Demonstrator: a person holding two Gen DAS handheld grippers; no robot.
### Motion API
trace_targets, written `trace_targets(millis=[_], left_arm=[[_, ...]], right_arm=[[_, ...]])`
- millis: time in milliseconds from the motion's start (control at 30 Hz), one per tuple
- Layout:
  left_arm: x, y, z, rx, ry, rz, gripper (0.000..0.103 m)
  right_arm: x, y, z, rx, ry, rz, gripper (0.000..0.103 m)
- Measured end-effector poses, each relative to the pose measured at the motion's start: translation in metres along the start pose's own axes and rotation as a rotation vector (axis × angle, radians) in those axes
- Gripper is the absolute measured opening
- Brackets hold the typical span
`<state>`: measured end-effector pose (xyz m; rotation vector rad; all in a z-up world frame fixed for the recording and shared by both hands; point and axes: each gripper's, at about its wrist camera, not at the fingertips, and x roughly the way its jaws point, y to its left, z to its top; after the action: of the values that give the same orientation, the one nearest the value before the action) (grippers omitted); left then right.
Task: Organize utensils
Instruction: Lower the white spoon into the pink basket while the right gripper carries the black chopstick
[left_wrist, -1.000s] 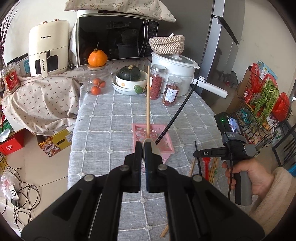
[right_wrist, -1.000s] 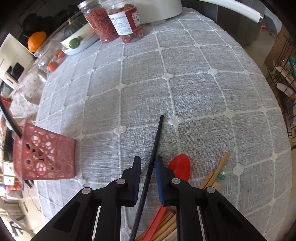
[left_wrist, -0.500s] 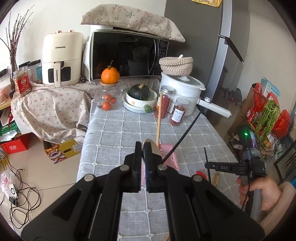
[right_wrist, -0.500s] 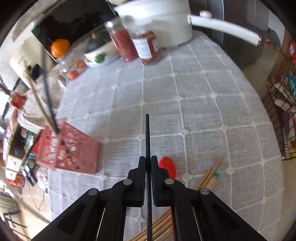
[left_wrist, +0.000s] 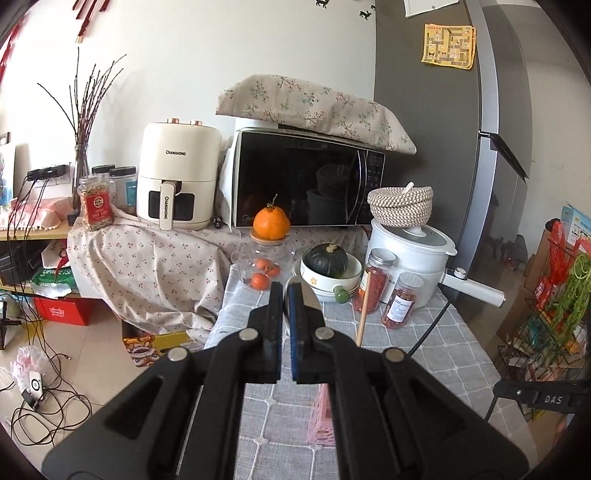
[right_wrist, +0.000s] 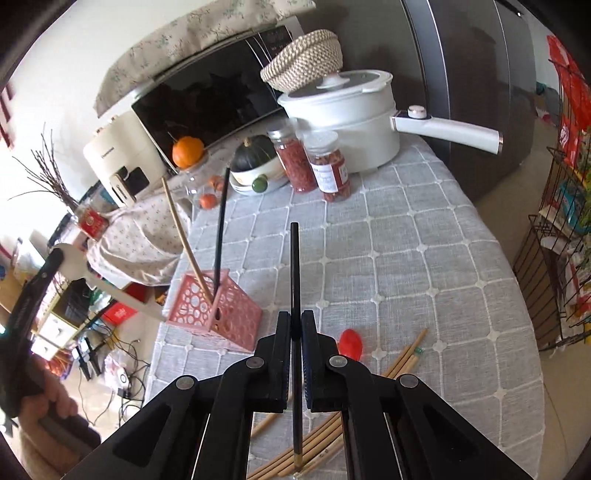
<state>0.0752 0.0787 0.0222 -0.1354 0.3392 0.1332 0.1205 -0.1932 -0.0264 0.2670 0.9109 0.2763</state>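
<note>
My right gripper (right_wrist: 294, 325) is shut on a black chopstick (right_wrist: 294, 269) and holds it above the table, pointing forward. A pink perforated basket (right_wrist: 229, 314) stands on the grey checked tablecloth (right_wrist: 406, 258); a wooden chopstick (right_wrist: 184, 240) and a black chopstick (right_wrist: 220, 229) lean in it. My left gripper (left_wrist: 285, 291) is shut on a white spoon (left_wrist: 306, 295). In the right wrist view the left gripper (right_wrist: 55, 258) holds the spoon (right_wrist: 99, 280) to the left of the basket. The basket (left_wrist: 323, 417) shows partly behind my left fingers.
A red spoon (right_wrist: 351, 341) and several wooden chopsticks (right_wrist: 402, 360) lie near the table's front. Two spice jars (right_wrist: 314, 162), a bowl with a squash (right_wrist: 255, 162), a white pot (right_wrist: 351, 107), a microwave (left_wrist: 306, 177) and an air fryer (left_wrist: 177, 181) stand at the back.
Both grippers have risen. My right gripper lifted the black chopstick off the table. My left gripper tilted up and back from above the basket with the spoon.
</note>
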Motion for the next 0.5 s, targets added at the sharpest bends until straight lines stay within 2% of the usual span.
trace_targets(millis=[267,500], left_arm=[[0.021,-0.027,-0.015,0.055,0.037,0.020,0.004],[0.035,-0.047,-0.028,0.157,0.020,0.068,0.004]], right_arm=[[-0.023,0.000,0.002,-0.012,-0.056,0.030,0.005],[-0.034,-0.002,0.002,-0.018,-0.087,0.049,0.005]])
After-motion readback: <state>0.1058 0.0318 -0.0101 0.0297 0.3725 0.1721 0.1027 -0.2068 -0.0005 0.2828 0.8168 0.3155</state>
